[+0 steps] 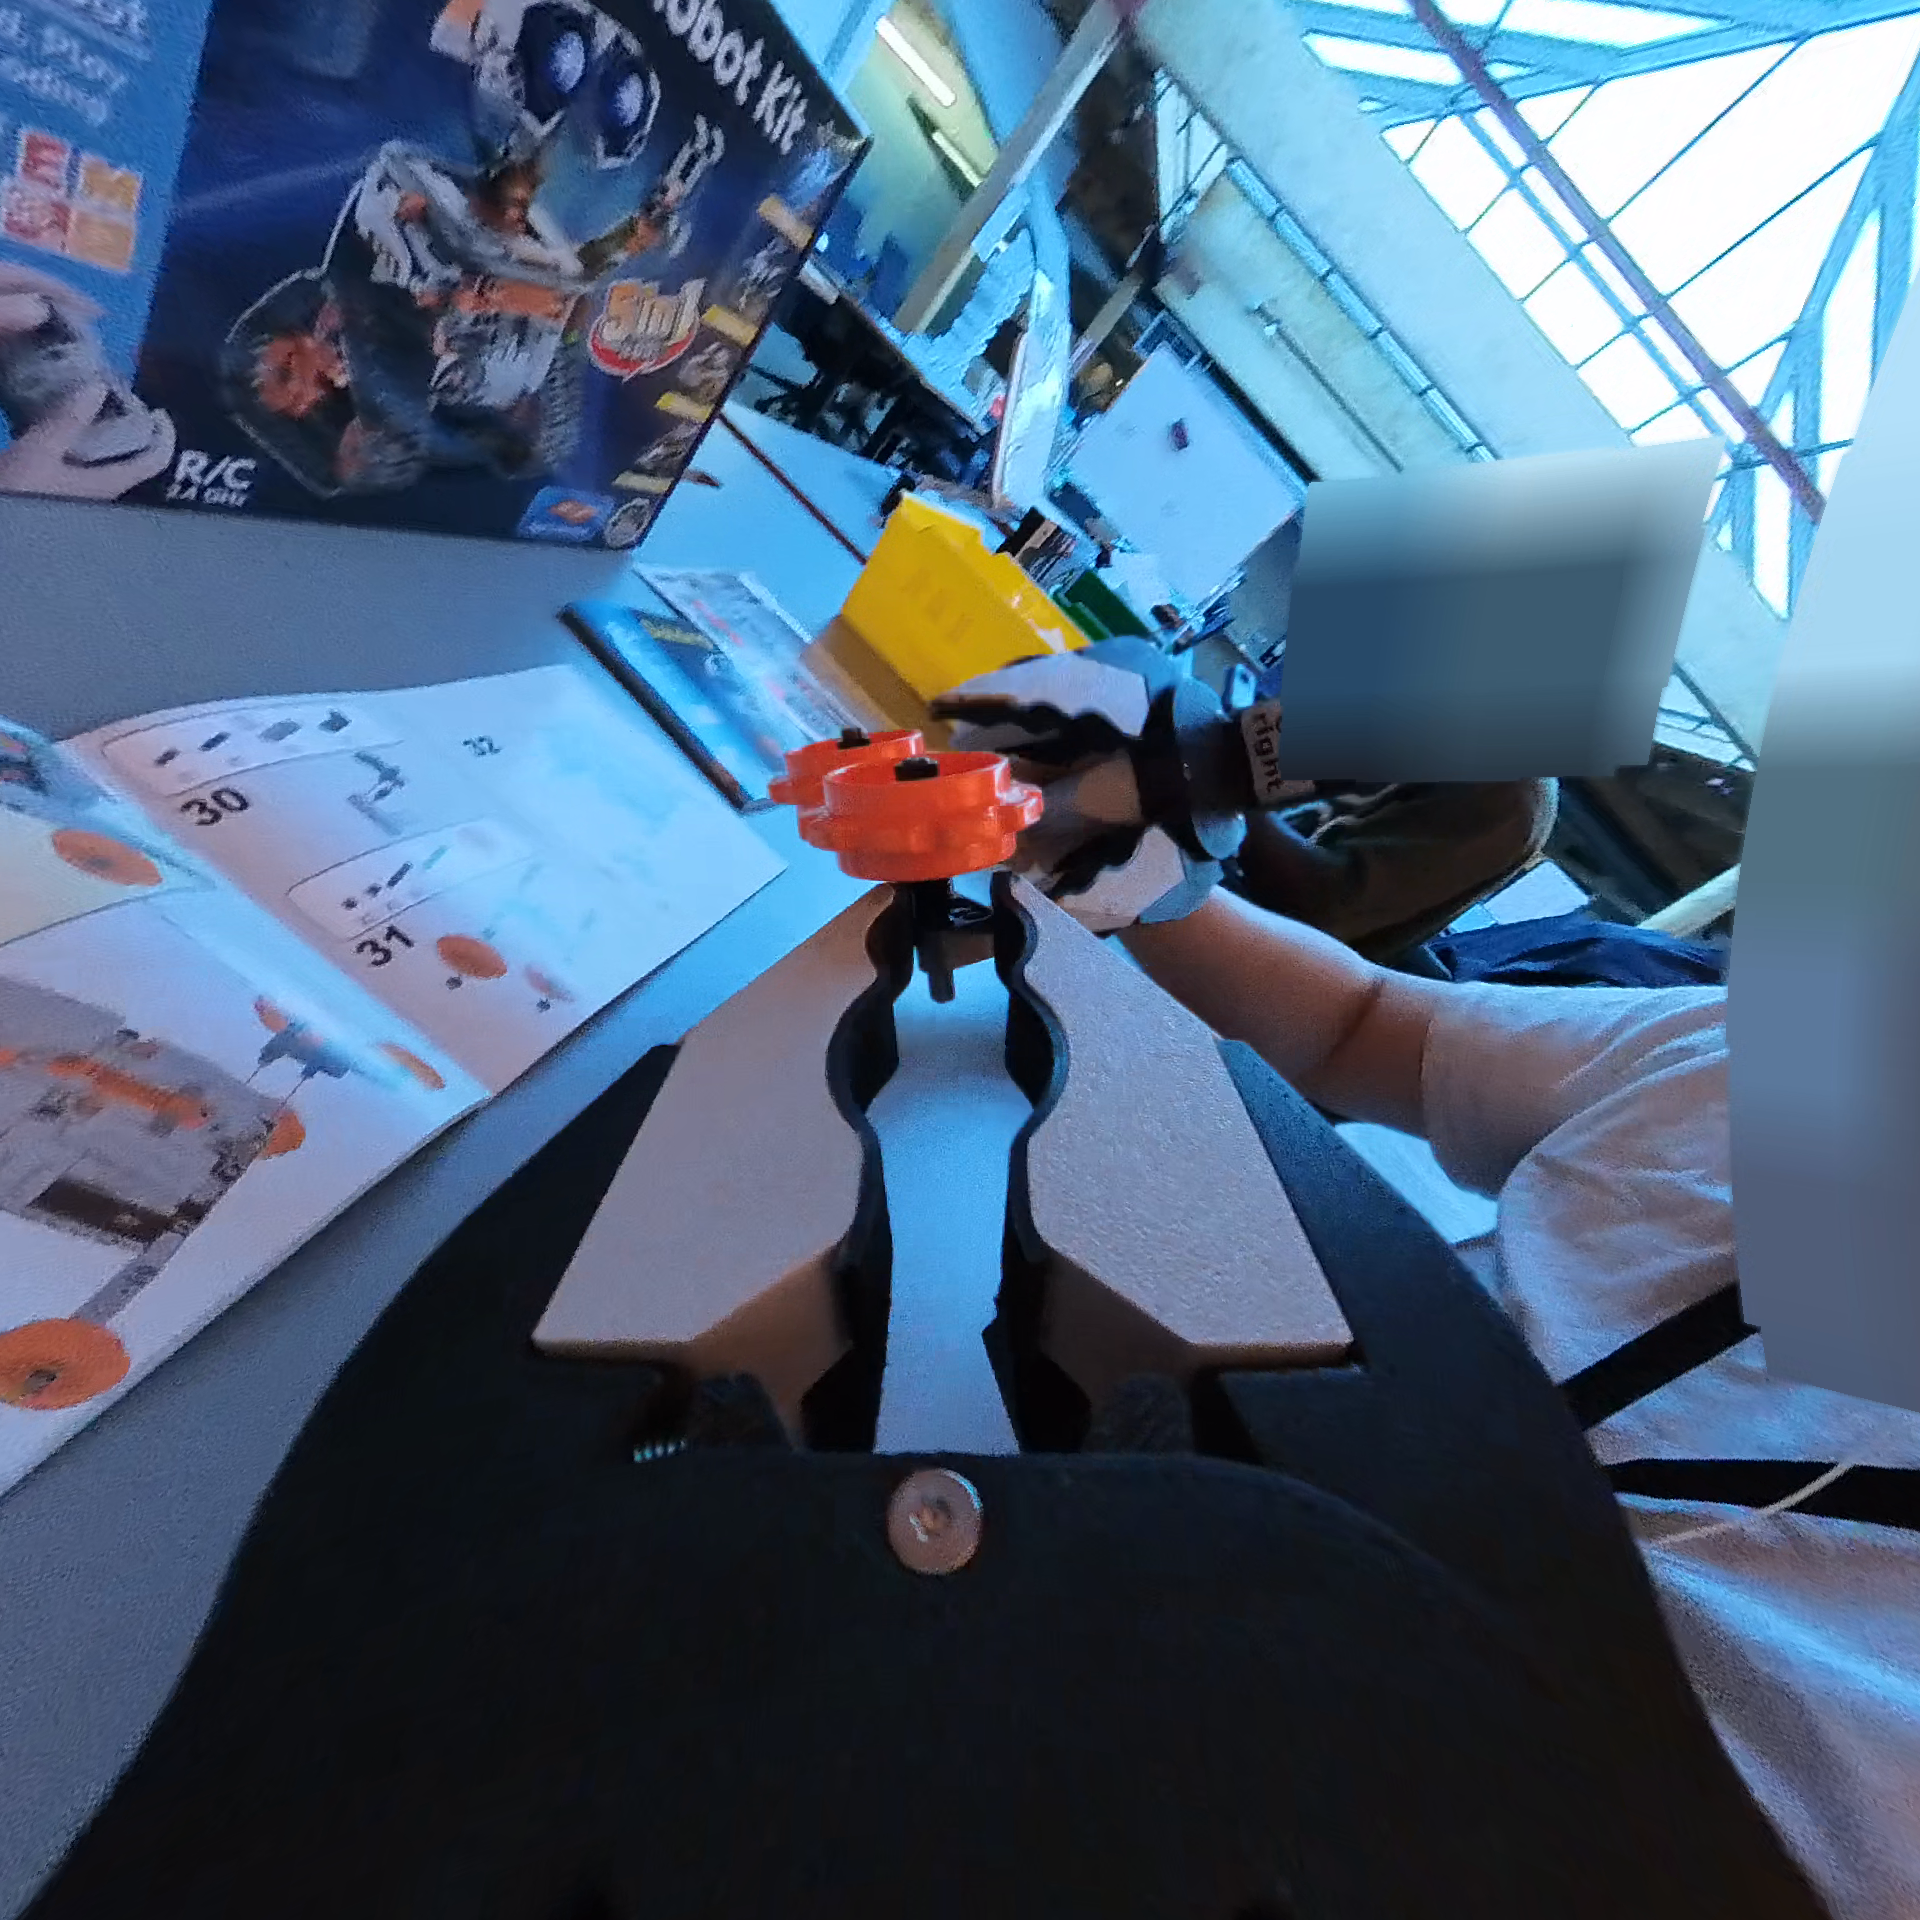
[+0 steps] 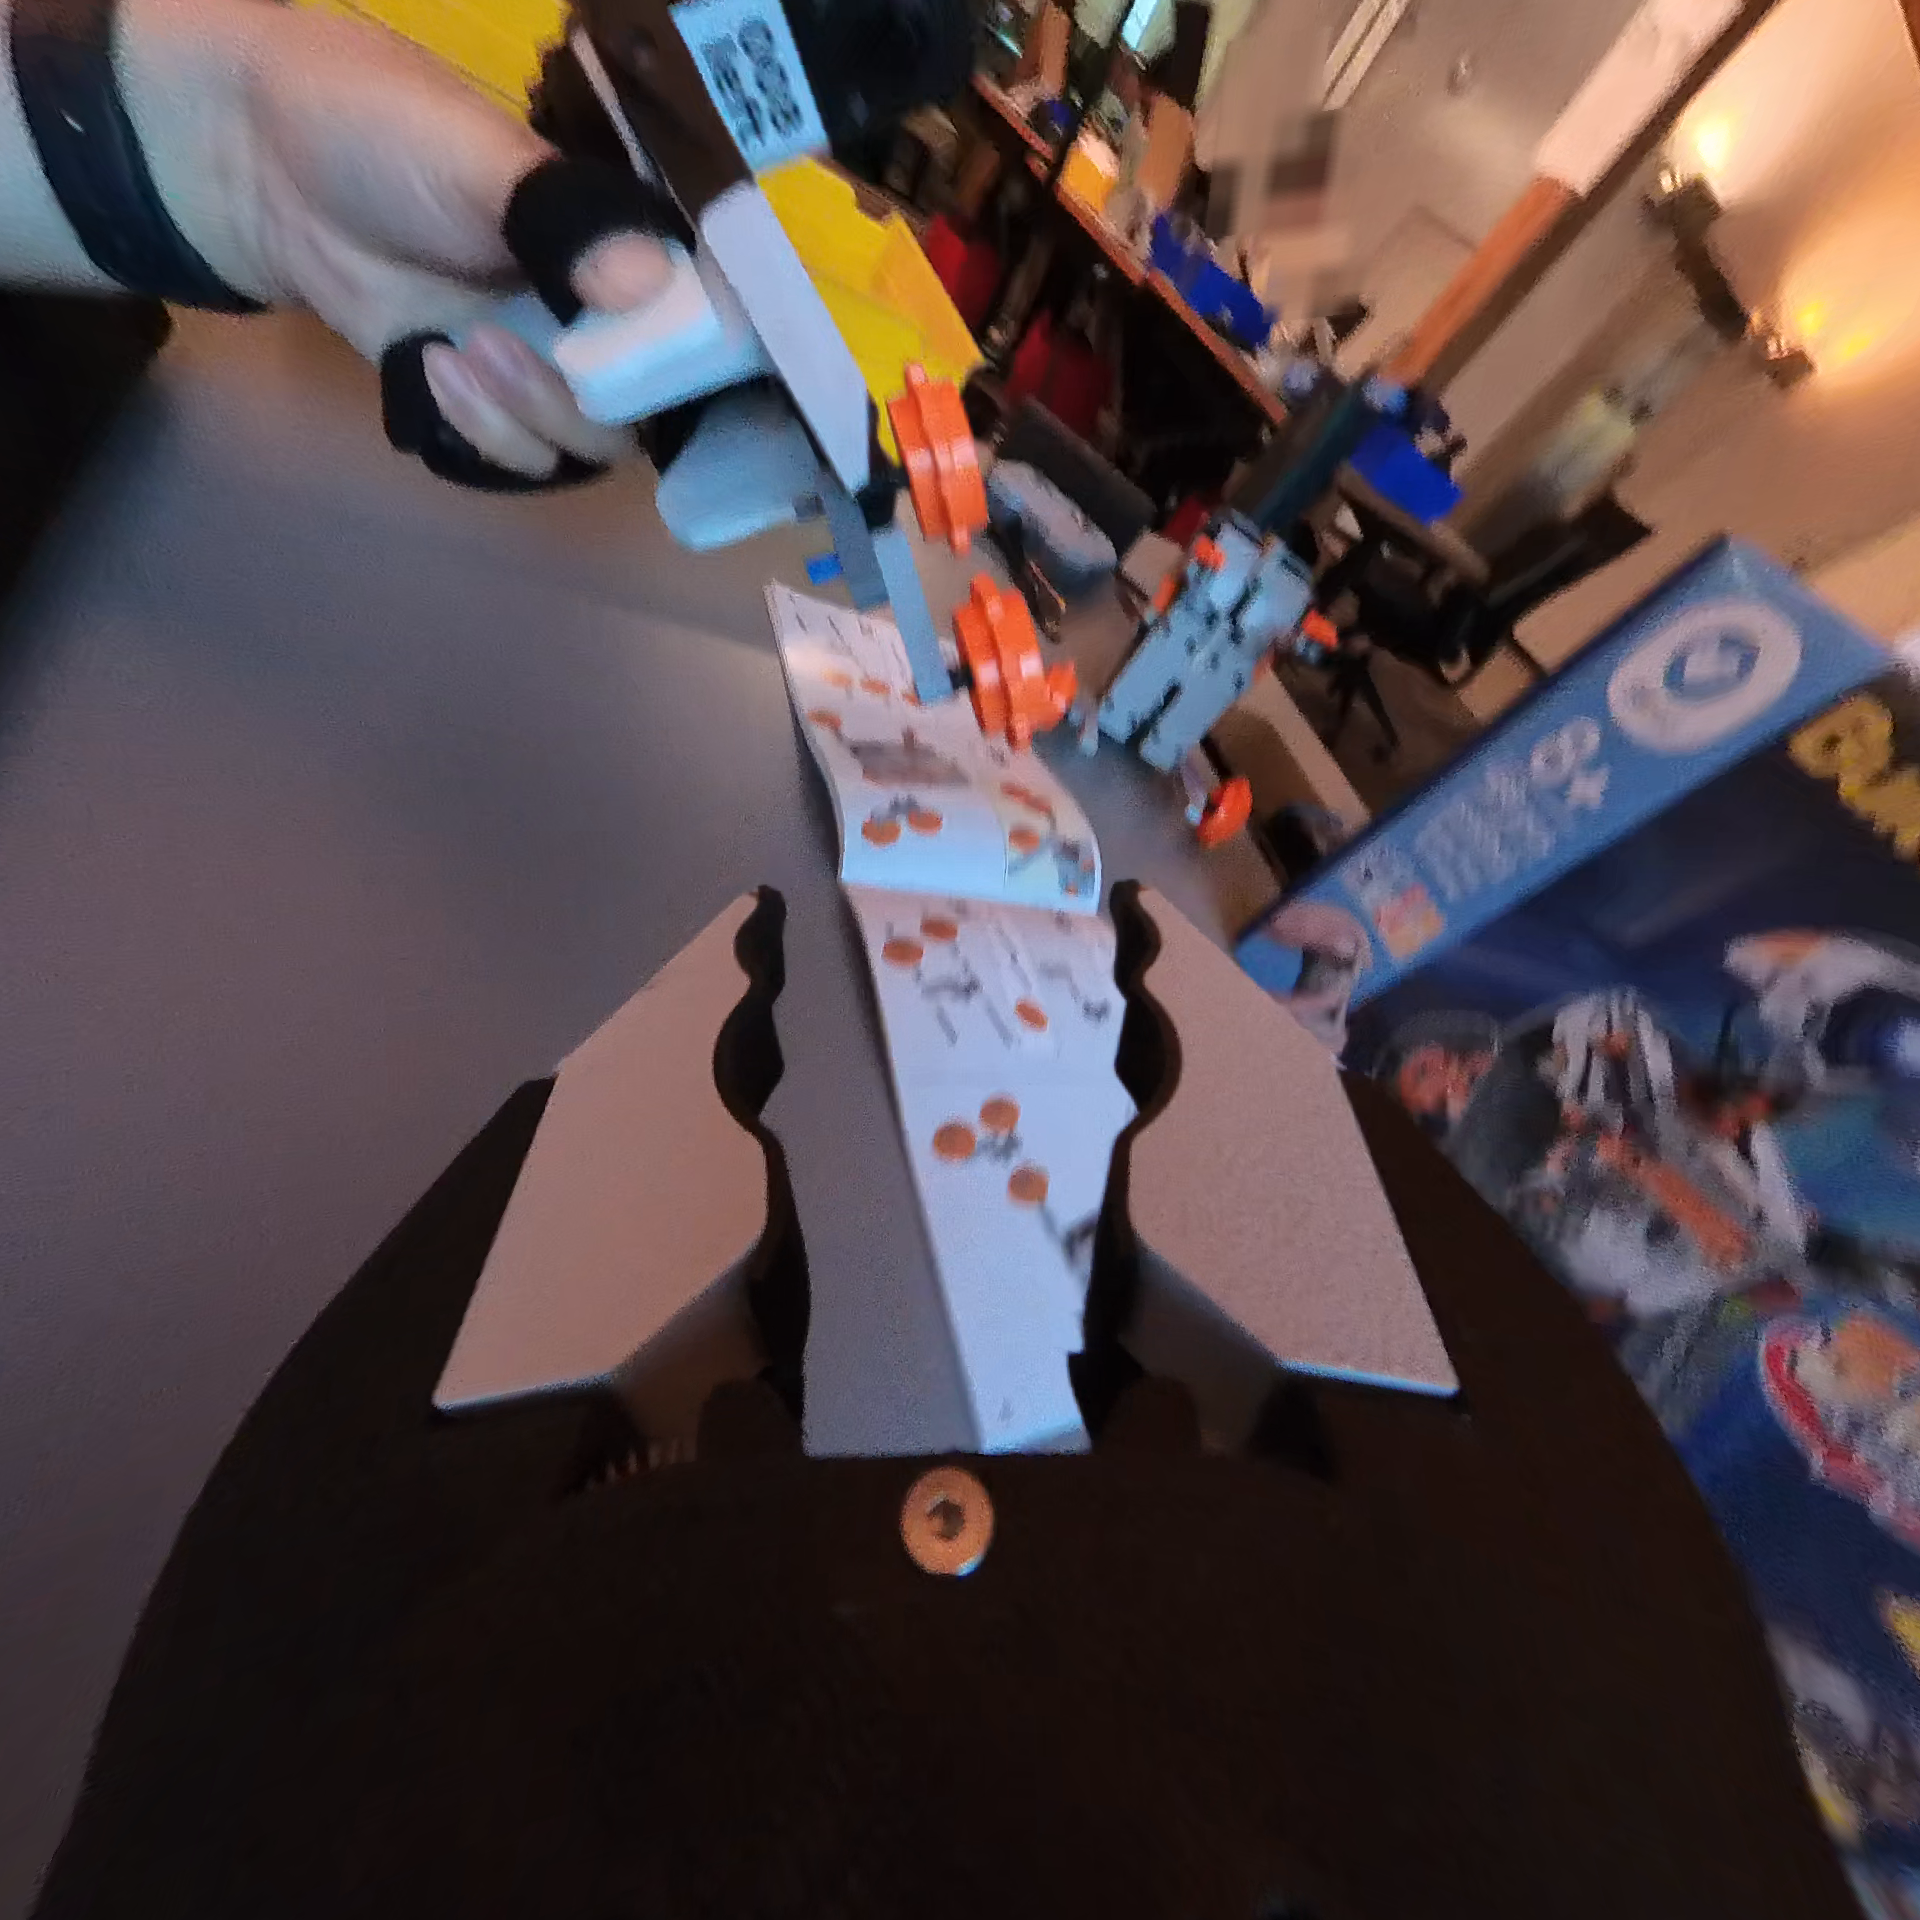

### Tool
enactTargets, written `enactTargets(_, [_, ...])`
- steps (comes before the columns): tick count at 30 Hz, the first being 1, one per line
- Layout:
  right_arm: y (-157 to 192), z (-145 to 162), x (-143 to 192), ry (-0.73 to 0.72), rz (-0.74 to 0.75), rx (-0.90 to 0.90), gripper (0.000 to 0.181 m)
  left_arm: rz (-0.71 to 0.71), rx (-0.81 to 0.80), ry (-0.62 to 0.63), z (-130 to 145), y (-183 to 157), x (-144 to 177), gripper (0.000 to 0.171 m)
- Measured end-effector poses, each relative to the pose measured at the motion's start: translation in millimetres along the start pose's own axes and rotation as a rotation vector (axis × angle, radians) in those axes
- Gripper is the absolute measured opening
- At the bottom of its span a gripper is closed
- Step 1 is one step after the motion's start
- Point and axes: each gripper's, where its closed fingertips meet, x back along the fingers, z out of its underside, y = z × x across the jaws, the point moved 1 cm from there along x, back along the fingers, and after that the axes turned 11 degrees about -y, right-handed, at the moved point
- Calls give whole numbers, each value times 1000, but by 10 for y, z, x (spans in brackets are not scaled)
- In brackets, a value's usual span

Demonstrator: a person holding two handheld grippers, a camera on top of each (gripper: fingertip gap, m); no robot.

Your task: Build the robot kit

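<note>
My left gripper [image 1: 948,920] is shut on the black axle part of a small wheel assembly [image 1: 914,816], two orange toothed wheels held above the table. The right wrist view shows this assembly as a grey beam [image 2: 883,582] carrying orange wheels [image 2: 940,457], held by the left gripper [image 2: 868,488] in a hand. My right gripper [image 2: 943,914] is open and empty, hovering over an open instruction booklet [image 2: 987,997]. In the left wrist view the right gripper [image 1: 1081,790] sits just right of the orange wheels.
A blue robot kit box [image 1: 416,260] [image 2: 1662,1039] stands along the grey table [image 2: 312,779]. A yellow bin [image 1: 935,613], a partly built grey model [image 2: 1195,644] and a loose orange wheel [image 2: 1226,805] lie beyond the booklet [image 1: 364,883]. A person's arm [image 1: 1299,997] is right. There is about 9 cm between the tips of the two grippers.
</note>
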Motion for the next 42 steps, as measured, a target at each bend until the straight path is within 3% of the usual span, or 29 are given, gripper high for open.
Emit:
enactTargets(4, [25,118,318,-27,132,-102,59,11,-12,43,104,-56,-86,13])
enactTargets(13, [-200,423,363,22,145,-32,50,-49,26,113,276,140,-136,13])
enactTargets(17, [-241,426,403,38,144,-41,47,-69,20,126,284,186,-122,13])
enactTargets(20, [-293,481,463,74,153,5,31,-72,32,128,288,211,-118,13])
enactTargets(23, [-307,541,499,84,130,-60,2,-80,54,127,287,254,-106,13])
enactTargets(24, [-313,571,507,91,126,-85,0,-85,62,125,283,270,-99,13])
enactTargets(28, [-337,718,525,149,129,-145,0,-92,92,114,265,309,-72,13])
enactTargets(42, [-246,812,506,210,76,-179,0,-93,109,128,291,332,-67,13])
